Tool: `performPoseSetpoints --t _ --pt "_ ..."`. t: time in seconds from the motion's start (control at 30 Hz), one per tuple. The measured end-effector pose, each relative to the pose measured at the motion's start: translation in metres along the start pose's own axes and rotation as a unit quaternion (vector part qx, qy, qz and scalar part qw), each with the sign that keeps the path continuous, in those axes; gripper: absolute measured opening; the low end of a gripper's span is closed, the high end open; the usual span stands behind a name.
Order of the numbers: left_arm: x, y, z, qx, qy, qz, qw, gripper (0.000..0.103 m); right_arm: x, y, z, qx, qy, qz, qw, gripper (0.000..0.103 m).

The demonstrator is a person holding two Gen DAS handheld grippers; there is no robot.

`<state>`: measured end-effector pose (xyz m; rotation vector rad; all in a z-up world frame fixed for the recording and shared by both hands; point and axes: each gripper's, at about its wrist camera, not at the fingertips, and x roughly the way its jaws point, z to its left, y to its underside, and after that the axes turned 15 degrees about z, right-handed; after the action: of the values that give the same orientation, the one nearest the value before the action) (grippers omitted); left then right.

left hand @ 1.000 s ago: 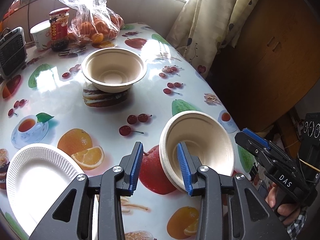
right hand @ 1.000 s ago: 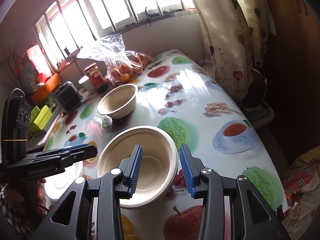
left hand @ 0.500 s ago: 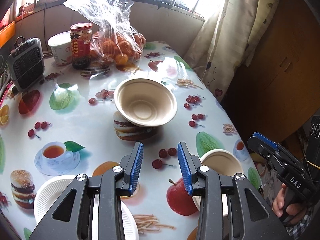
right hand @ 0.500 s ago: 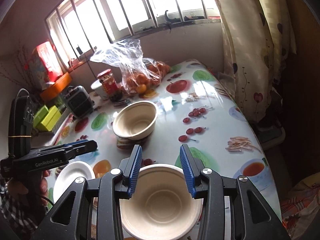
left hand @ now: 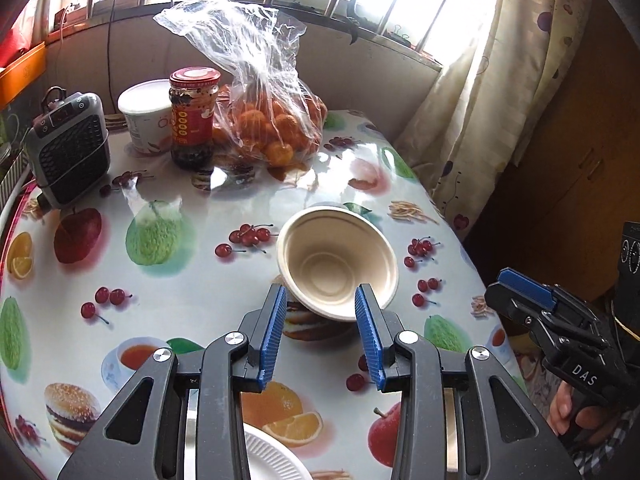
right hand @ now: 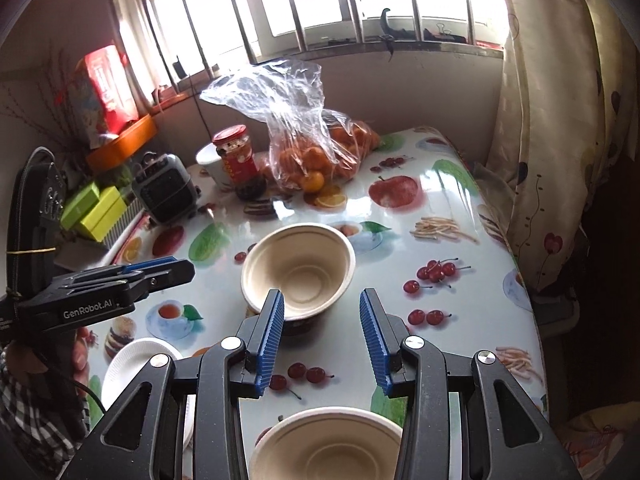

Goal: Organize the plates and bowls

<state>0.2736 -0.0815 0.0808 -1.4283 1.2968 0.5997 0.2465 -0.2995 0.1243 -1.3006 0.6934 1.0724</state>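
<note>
A beige paper bowl point(left hand: 338, 266) stands upright on the fruit-print table, just beyond the tips of my left gripper point(left hand: 320, 336), which is open with nothing between its pads. In the right wrist view the same bowl point(right hand: 298, 270) lies ahead of my right gripper point(right hand: 322, 336), also open and holding nothing. A second beige bowl point(right hand: 326, 444) sits below and behind the right gripper's fingers. A white paper plate point(right hand: 136, 364) lies at the near left, and its plate rim point(left hand: 264, 456) shows under the left gripper. Each view catches the other gripper at its side: right gripper point(left hand: 500, 284), left gripper point(right hand: 180, 270).
At the table's far end stand a plastic bag of oranges point(left hand: 264, 128), a red-lidded jar point(left hand: 192, 116), a white tub point(left hand: 144, 116) and a small grey heater point(left hand: 68, 152). A curtain point(left hand: 480, 100) hangs past the right table edge. Green boxes point(right hand: 96, 208) lie off the left side.
Both grippers have travelled forward toward the far bowl. The near bowl slid from between the right fingers to beneath them and left the left view. The jaws' gaps look the same.
</note>
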Motion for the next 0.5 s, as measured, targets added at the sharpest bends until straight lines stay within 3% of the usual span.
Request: performPoseSetpoints --t 0.5 --pt "0.033 -0.030 0.020 -0.025 0.000 0.035 0.9991 0.037 0.063 -0.049 -0.019 0.017 -0.013 0.071 0.997 0.039"
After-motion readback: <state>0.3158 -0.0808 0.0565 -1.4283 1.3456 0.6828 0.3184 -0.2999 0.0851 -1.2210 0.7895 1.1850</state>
